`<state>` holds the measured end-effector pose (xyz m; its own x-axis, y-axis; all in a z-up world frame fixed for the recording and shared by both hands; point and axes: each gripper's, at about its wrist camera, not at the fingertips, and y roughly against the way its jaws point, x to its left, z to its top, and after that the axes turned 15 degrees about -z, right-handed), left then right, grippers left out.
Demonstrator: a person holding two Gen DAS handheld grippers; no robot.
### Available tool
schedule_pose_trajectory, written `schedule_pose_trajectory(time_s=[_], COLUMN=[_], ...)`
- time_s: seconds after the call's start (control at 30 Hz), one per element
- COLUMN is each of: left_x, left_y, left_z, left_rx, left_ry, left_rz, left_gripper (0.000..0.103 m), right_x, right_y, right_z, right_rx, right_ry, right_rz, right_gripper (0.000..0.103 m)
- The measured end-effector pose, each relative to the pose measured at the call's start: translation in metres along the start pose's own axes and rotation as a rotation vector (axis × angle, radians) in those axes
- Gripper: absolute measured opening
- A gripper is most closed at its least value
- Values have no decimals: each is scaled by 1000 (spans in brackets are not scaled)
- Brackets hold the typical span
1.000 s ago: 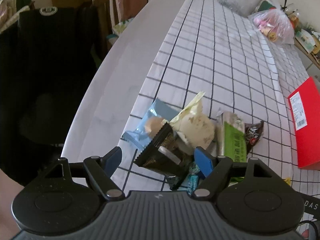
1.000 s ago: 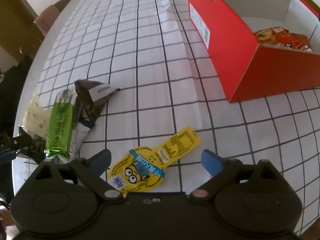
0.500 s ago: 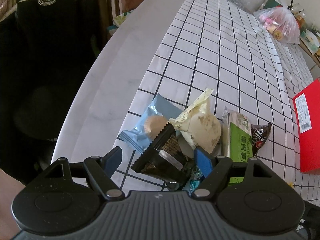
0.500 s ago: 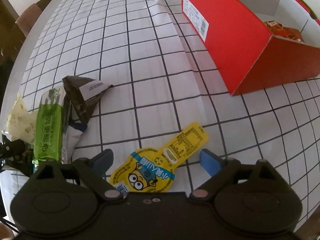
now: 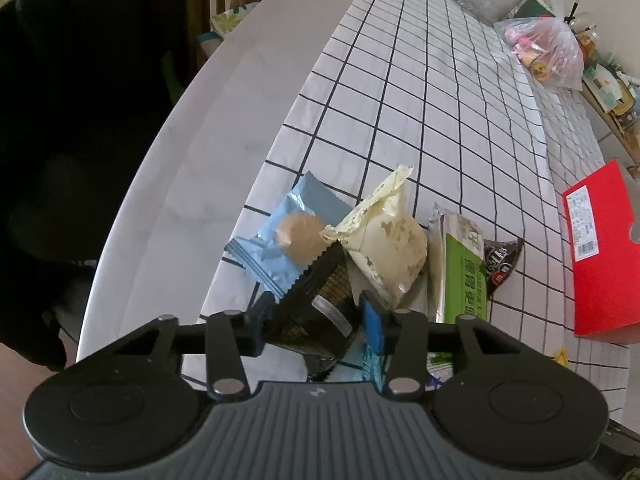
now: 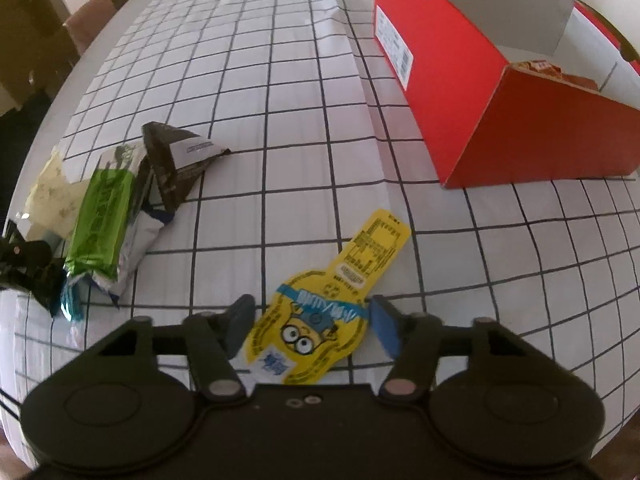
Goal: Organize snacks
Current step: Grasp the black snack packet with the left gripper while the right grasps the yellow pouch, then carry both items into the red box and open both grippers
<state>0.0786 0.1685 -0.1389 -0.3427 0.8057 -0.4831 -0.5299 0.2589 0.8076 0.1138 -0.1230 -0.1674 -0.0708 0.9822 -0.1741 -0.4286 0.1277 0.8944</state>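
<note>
Left wrist view: the left gripper (image 5: 316, 316) has been closed in from a wide spread a second ago, and the black ridged-edge snack packet (image 5: 316, 300) is now pinched between its blue pads, so a pickup looks underway. The packet is piled with the rest near the table's left edge: a pale blue wrapped cookie (image 5: 288, 236) is tucked under it, a cream crinkled pouch (image 5: 384, 240) is leaned against it, and a green-and-white snack bar (image 5: 464, 276) plus a small dark brown candy bag (image 5: 500, 260) are laid just to the right. The red cardboard box (image 5: 604, 252) is seen well apart, toward the table's right side.

Right wrist view: the right gripper (image 6: 312, 326) has been narrowed too, and the yellow flat cartoon-printed pouch (image 6: 332, 308) is now bracketed closely by both pads on the checkered tablecloth (image 6: 280, 120). Whether it's actually squeezed can't be told. The box is left open, with orange packets (image 6: 548, 72) already inside, so it's probably where both snacks get dropped next.
</note>
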Motion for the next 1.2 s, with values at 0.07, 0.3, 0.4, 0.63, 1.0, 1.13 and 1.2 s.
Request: schedule_pose_trajectory(time_s=[0.07, 0.3, 0.4, 0.63, 1.0, 1.13, 1.2], left_x=[1, 0, 1, -9, -60, -86, -101], left_y=[2, 7, 13, 36, 59, 58, 57], left_z=[-1, -8, -9, -11, -8, -6, -6], left_rx=[2, 14, 14, 0, -41, -43, -44], left_ry=[-1, -36, -35, -69, -189, -232, -259], left_rz=[-9, -43, -54, -92, -138, -157, -165], left_gripper=[40, 29, 28, 28, 28, 28, 28], right_x=[-5, -28, -34, -50, -85, -99, -108], right_y=[-1, 2, 11, 37, 69, 78, 81], right_z=[-2, -5, -5, -3, 12, 23, 30], right_rx=[-13, -41, -75, -152, -230, -269, -288], right_ry=[1, -45, -56, -55, -35, -25, -23], right_rz=[17, 51, 62, 84, 114, 121, 123], right_gripper=[50, 50, 50, 50, 50, 50, 50])
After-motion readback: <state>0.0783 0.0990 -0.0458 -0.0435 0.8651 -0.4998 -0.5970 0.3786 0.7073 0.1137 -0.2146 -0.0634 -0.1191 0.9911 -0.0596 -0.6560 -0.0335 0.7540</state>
